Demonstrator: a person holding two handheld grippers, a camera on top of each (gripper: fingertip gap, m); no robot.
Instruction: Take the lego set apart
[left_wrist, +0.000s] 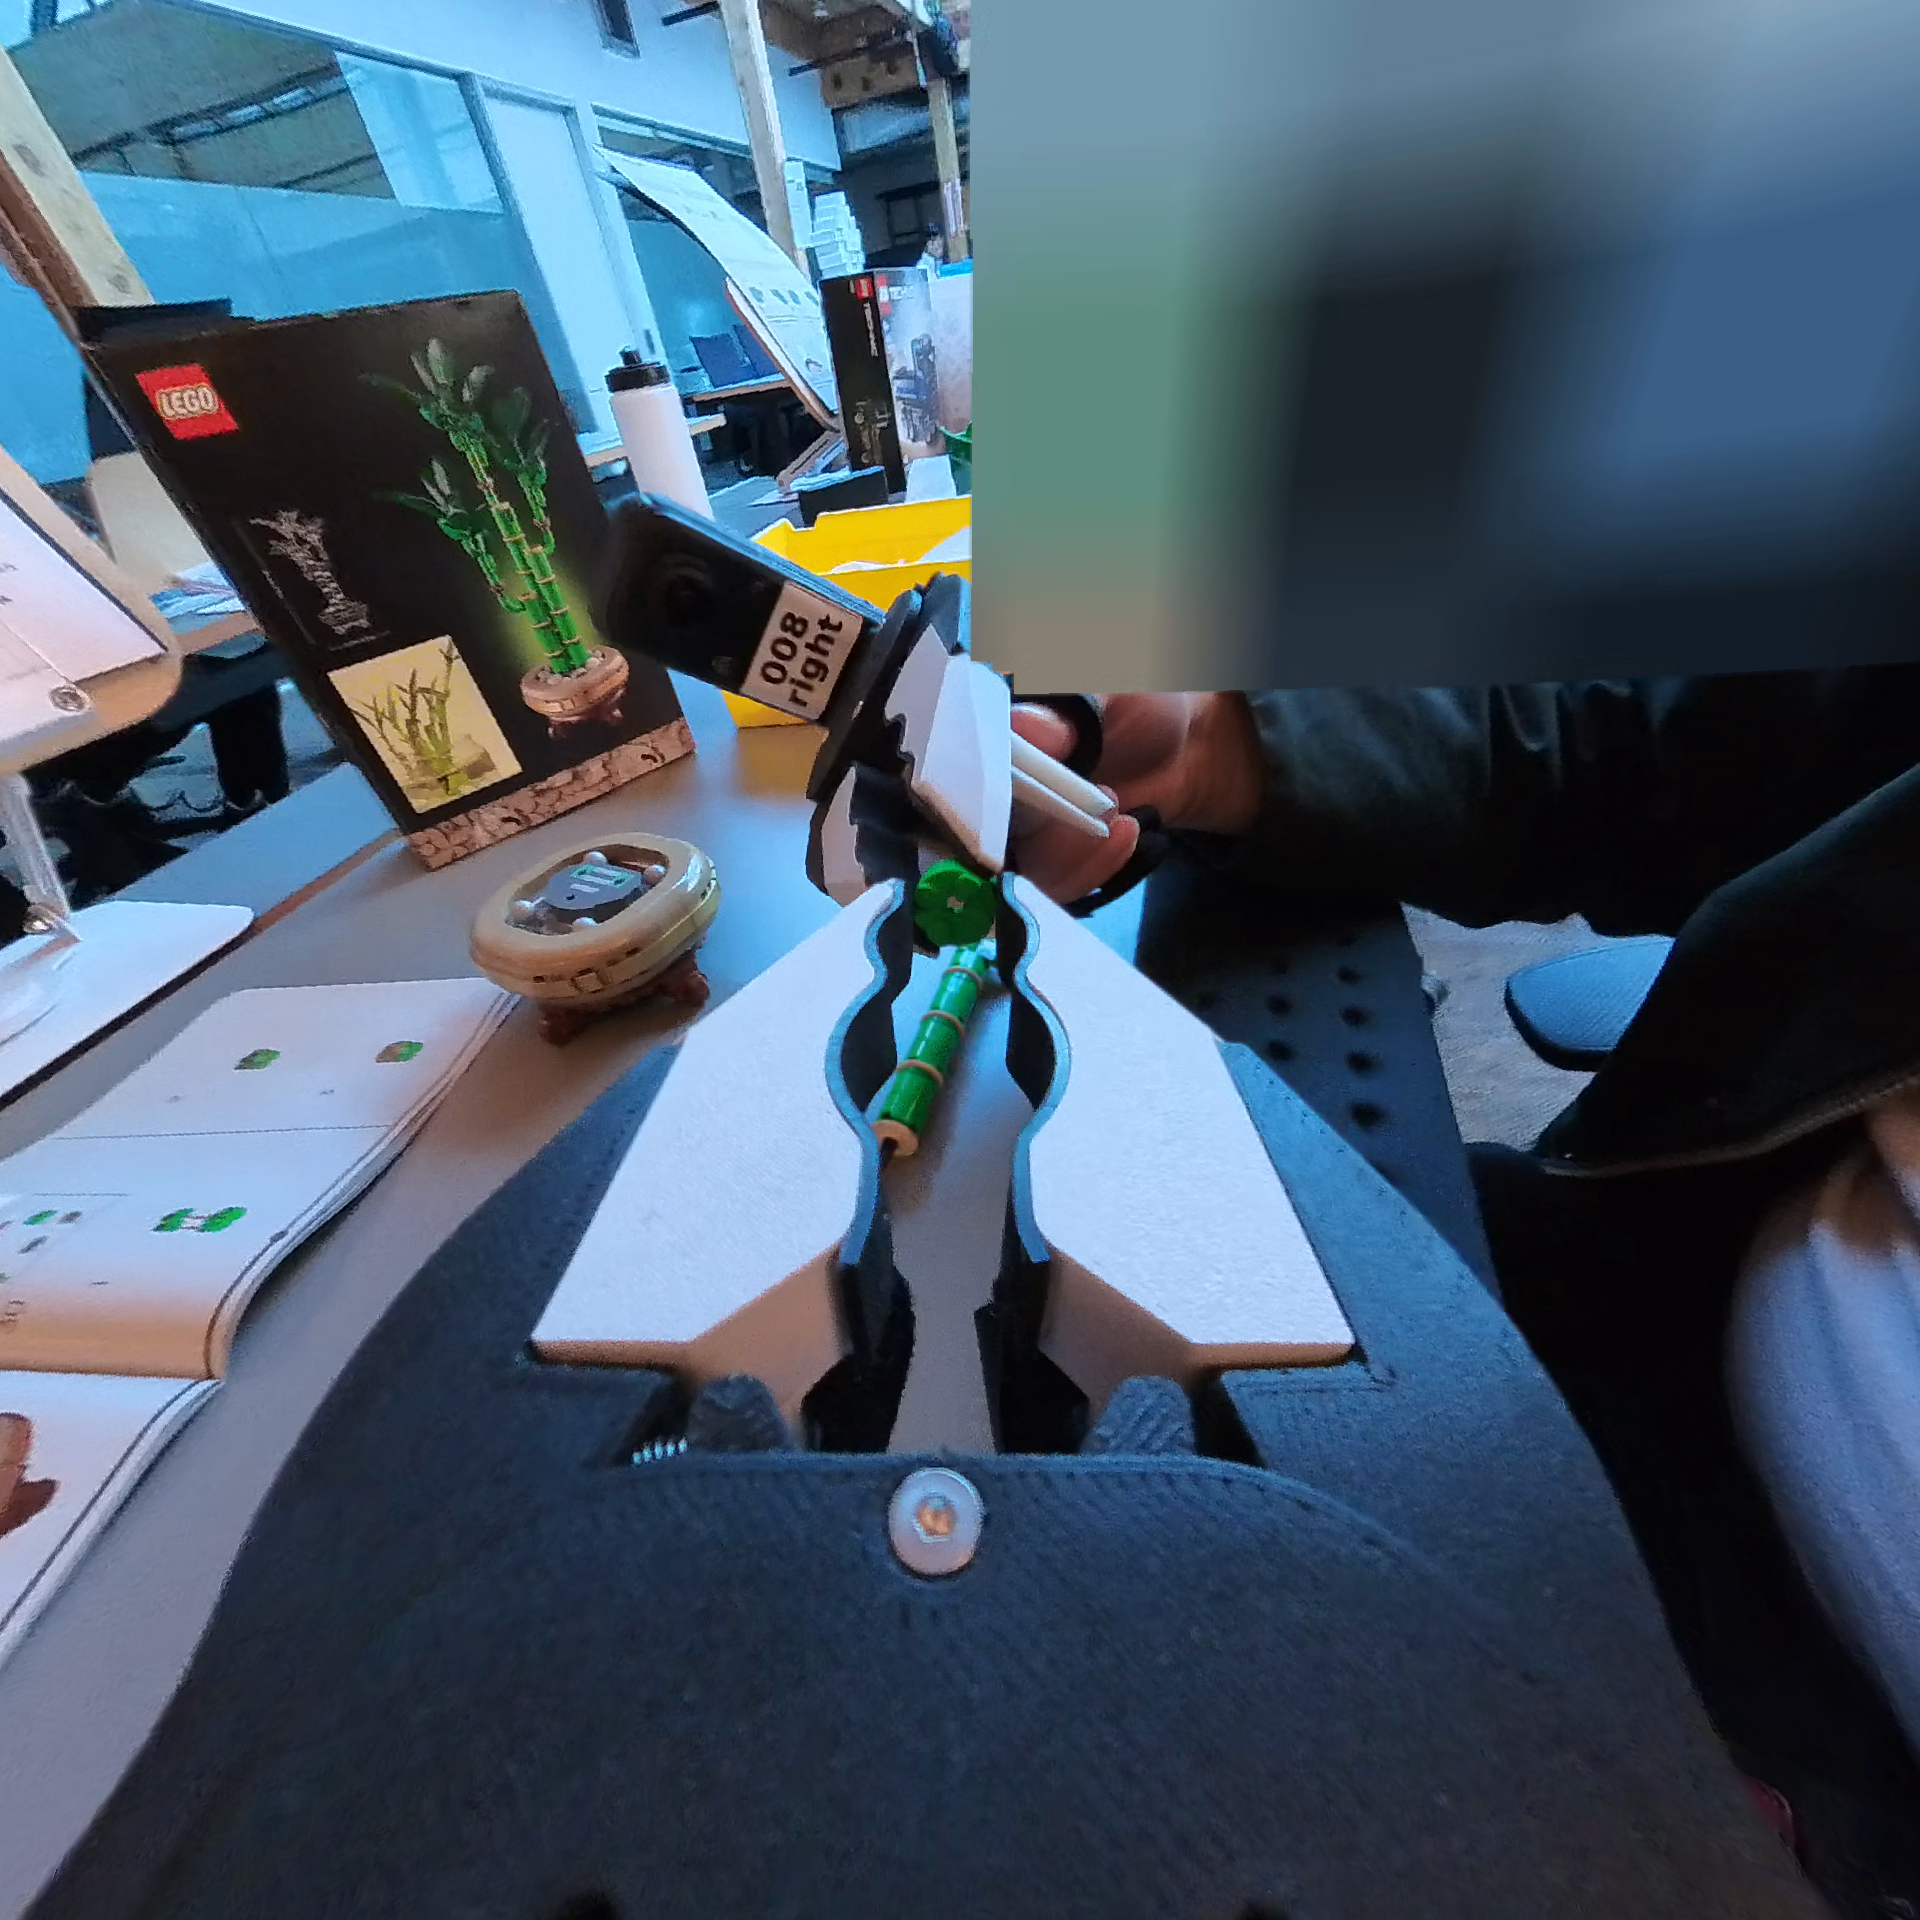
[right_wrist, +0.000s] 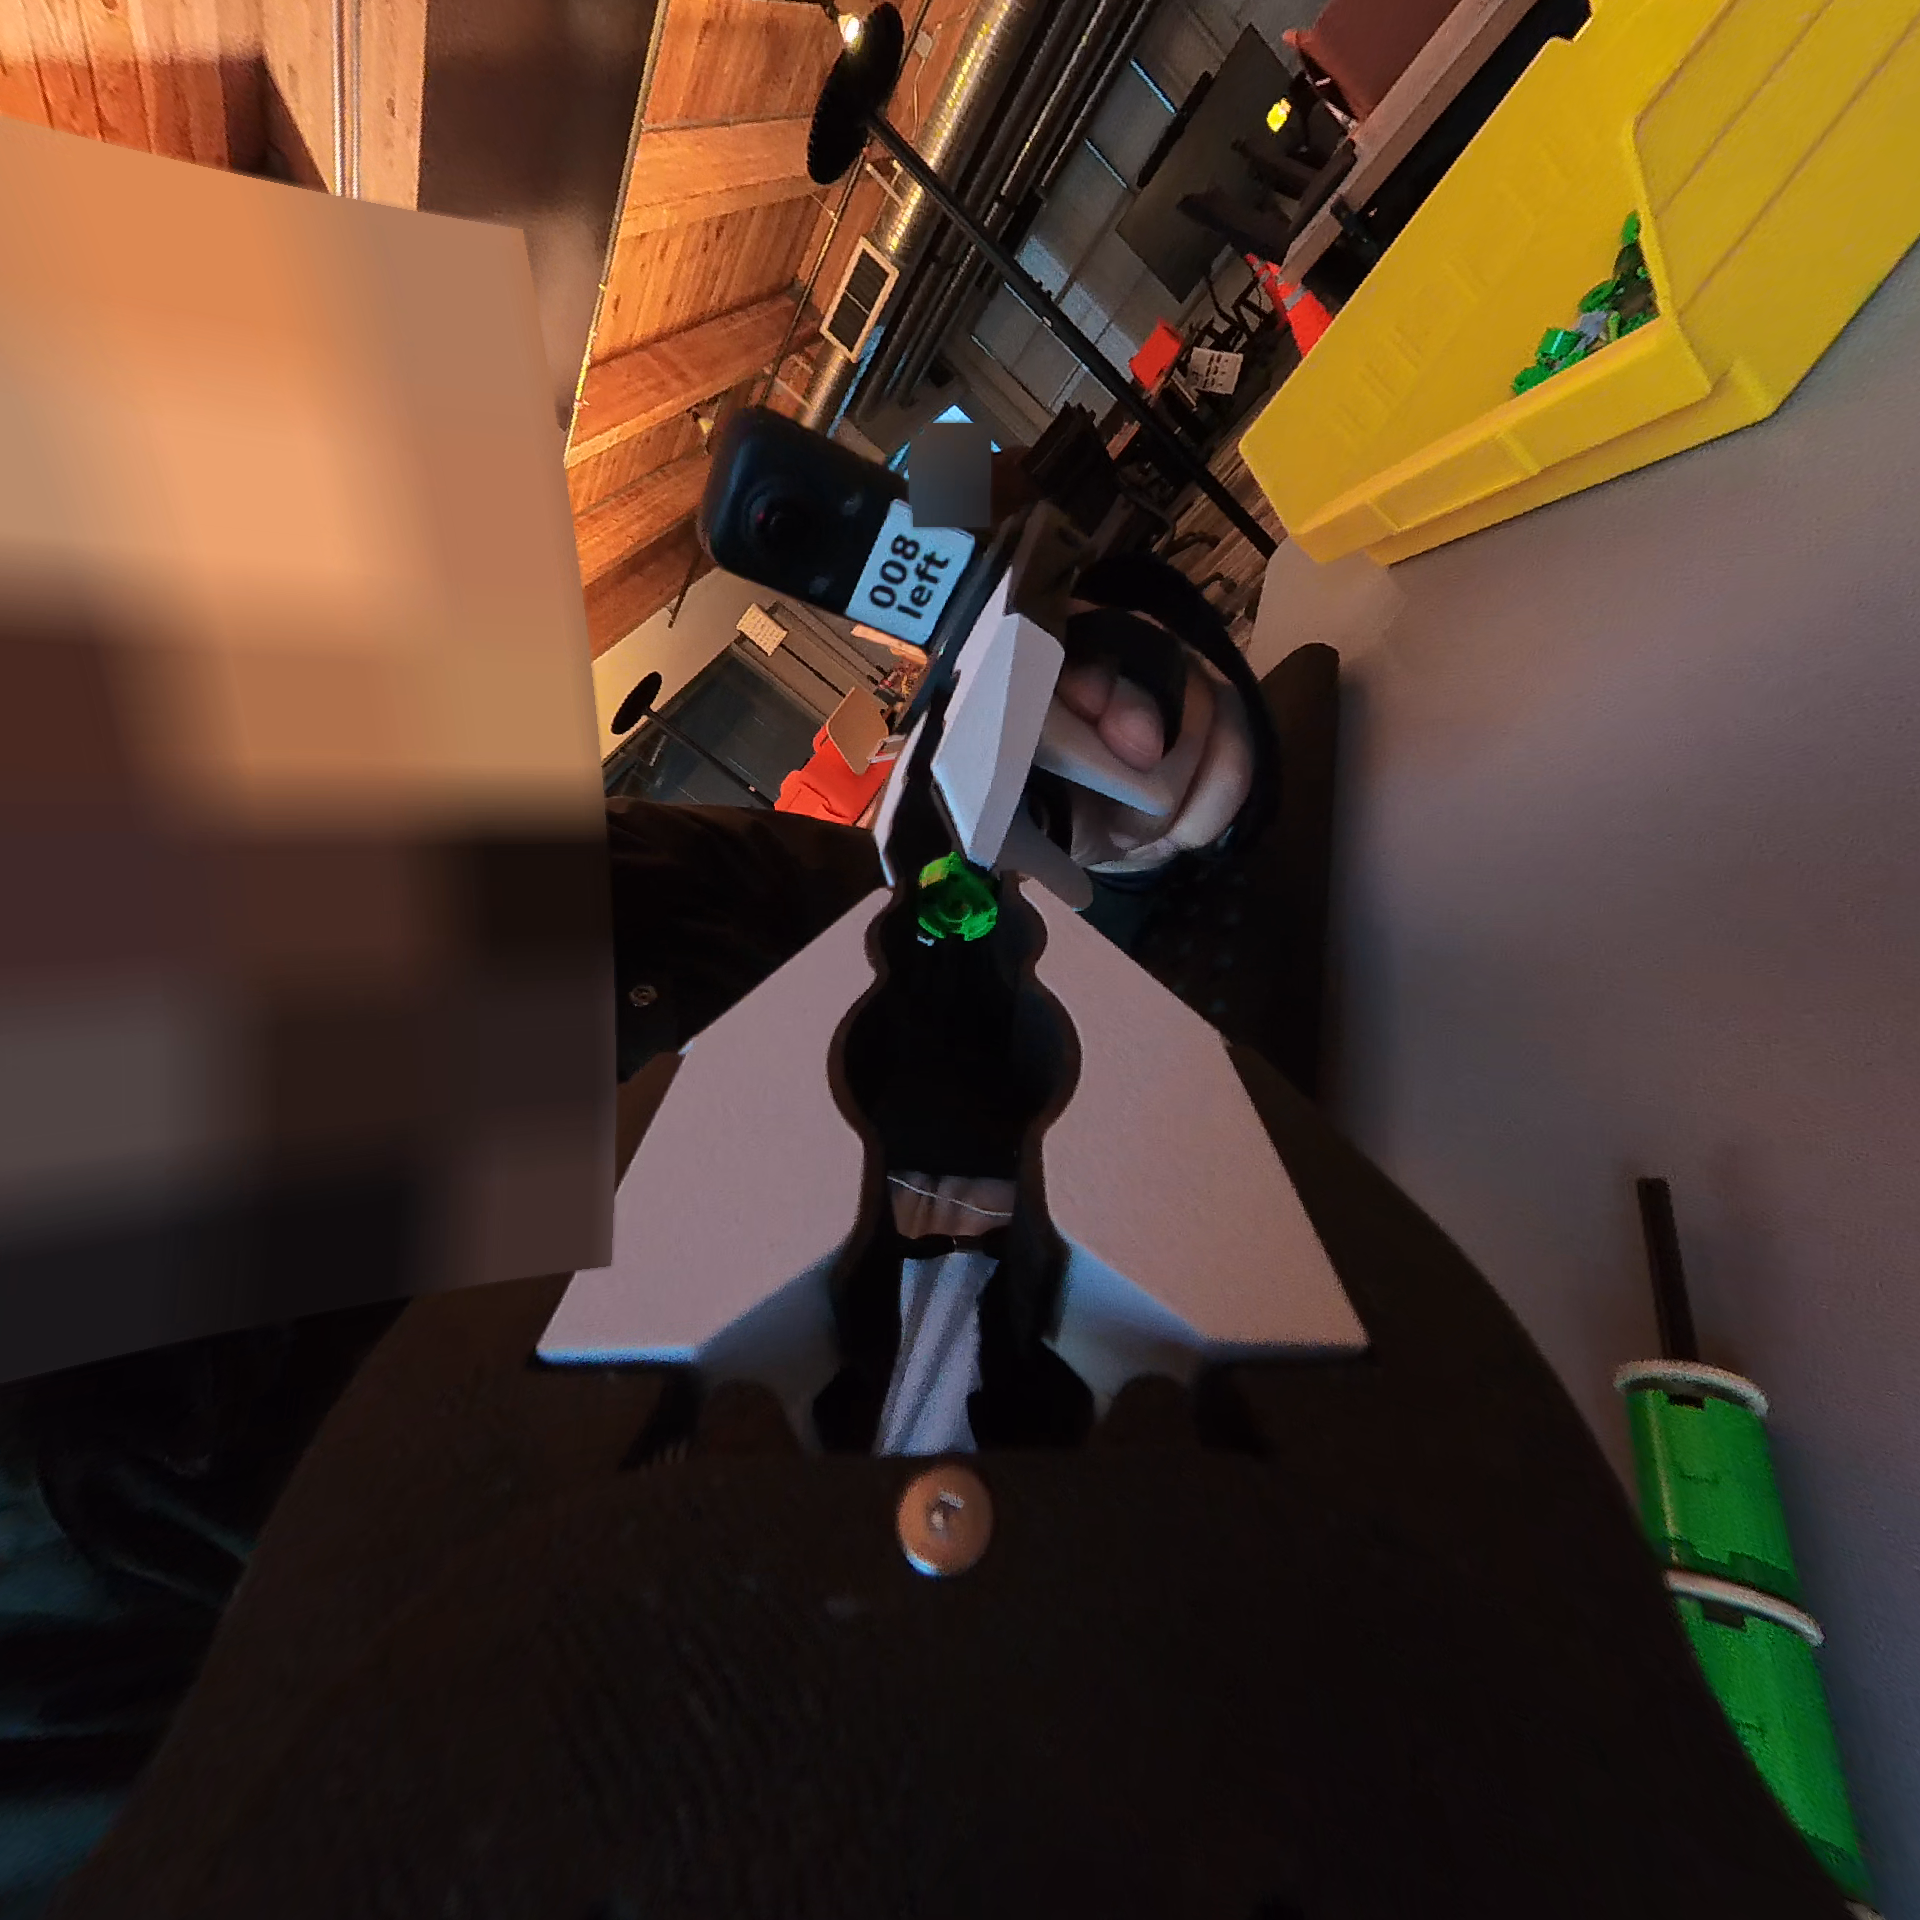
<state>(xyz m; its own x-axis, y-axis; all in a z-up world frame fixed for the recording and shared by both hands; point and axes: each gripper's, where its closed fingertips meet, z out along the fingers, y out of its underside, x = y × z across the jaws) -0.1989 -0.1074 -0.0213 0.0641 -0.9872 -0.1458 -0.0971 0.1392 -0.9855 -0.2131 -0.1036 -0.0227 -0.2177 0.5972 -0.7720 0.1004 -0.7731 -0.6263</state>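
Note:
A small round green lego piece (left_wrist: 954, 902) is pinched between the tips of my left gripper (left_wrist: 952, 906), held above the table. My right gripper (left_wrist: 930, 868) comes in from above and meets it tip to tip, shut on the same piece. In the right wrist view the piece (right_wrist: 956, 902) sits between my right gripper's (right_wrist: 958, 909) tips, with the left gripper (right_wrist: 982, 831) opposite. A green bamboo stalk (left_wrist: 930, 1049) with tan rings lies on the table under the left fingers; it also shows in the right wrist view (right_wrist: 1725, 1558). The tan pot base (left_wrist: 594, 925) stands to the left.
The lego box (left_wrist: 416, 551) stands at the back left, with an open instruction booklet (left_wrist: 208, 1143) in front of it. A yellow bin (right_wrist: 1507, 416) holds several green pieces (right_wrist: 1590, 322). A white bottle (left_wrist: 655, 426) stands behind. A person's sleeve (left_wrist: 1558, 810) is on the right. My left and right fingertips are right by each other.

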